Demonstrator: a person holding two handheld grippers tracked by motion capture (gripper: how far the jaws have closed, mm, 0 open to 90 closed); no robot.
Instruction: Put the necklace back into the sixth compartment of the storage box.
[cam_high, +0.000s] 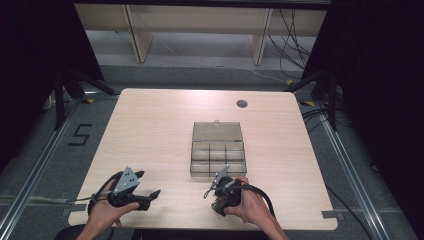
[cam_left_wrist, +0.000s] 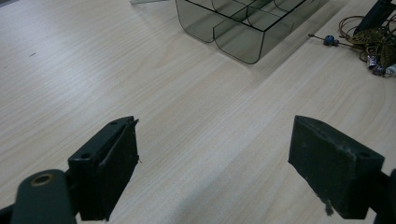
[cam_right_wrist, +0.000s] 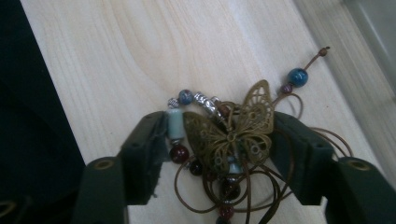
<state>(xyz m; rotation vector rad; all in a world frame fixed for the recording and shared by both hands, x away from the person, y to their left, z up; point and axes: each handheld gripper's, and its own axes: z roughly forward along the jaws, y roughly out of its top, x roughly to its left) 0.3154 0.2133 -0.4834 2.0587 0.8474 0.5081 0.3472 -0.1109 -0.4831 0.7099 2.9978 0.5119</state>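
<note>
A butterfly necklace lies in a little heap on the table, close to the near edge and just in front of the clear box. It has a brown metal butterfly, a brown cord in loops, and beads in blue, red and silver. The right claw is right on top of it. In the right gripper view the two black jaws sit one on each side of the butterfly, with the heap between them. They look partly closed and seem to touch the cord and beads, but I cannot tell if they squeeze it tight yet. The box is open, with its lid laid back on the far side, and it has small rooms inside that look empty. It sits just past the right claw, so I think the necklace only needs a short lift up and away from the person to get in. The left claw is wide open and holds nothing. It is well off to the left over bare table, so the right hand is much nearer.
</note>
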